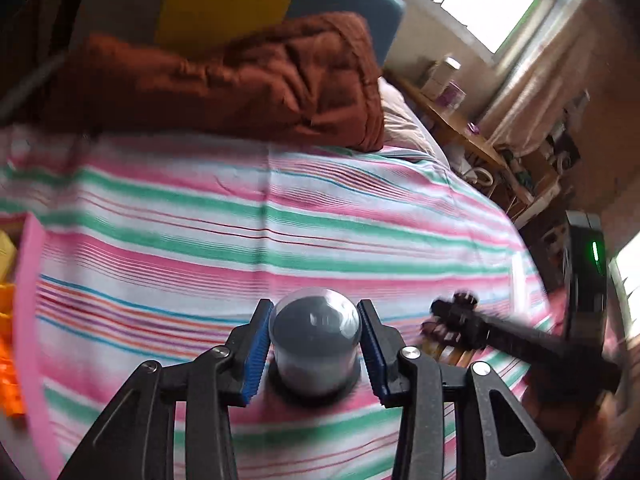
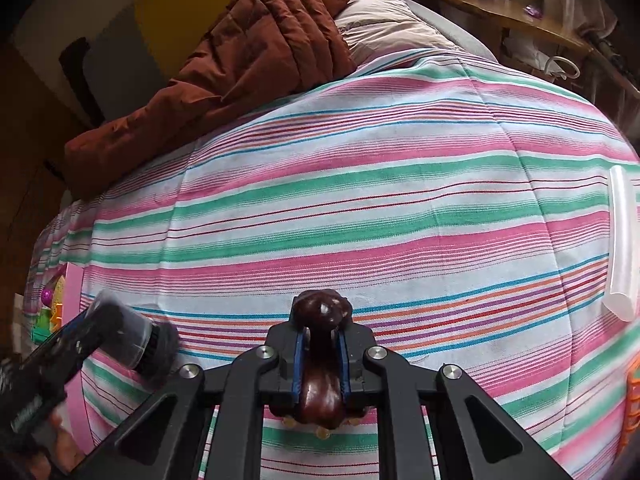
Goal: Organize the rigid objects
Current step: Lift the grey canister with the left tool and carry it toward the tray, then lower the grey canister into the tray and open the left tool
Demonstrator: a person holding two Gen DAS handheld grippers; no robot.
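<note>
Clear-domed grey container (image 1: 314, 344) sits clamped in the left gripper (image 1: 314, 346) over the striped bedspread (image 2: 360, 184); the right gripper (image 2: 322, 364) grips a dark-brown glossy object (image 2: 321, 360). Wide open bedspread lies ahead, rust quilt (image 2: 248, 56) at its far edge.

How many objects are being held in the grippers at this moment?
2. The left gripper holds a grey domed canister near the bed's front edge; the right gripper is shut on a dark brown glossy piece. Other loose items may be outside the views.
</note>
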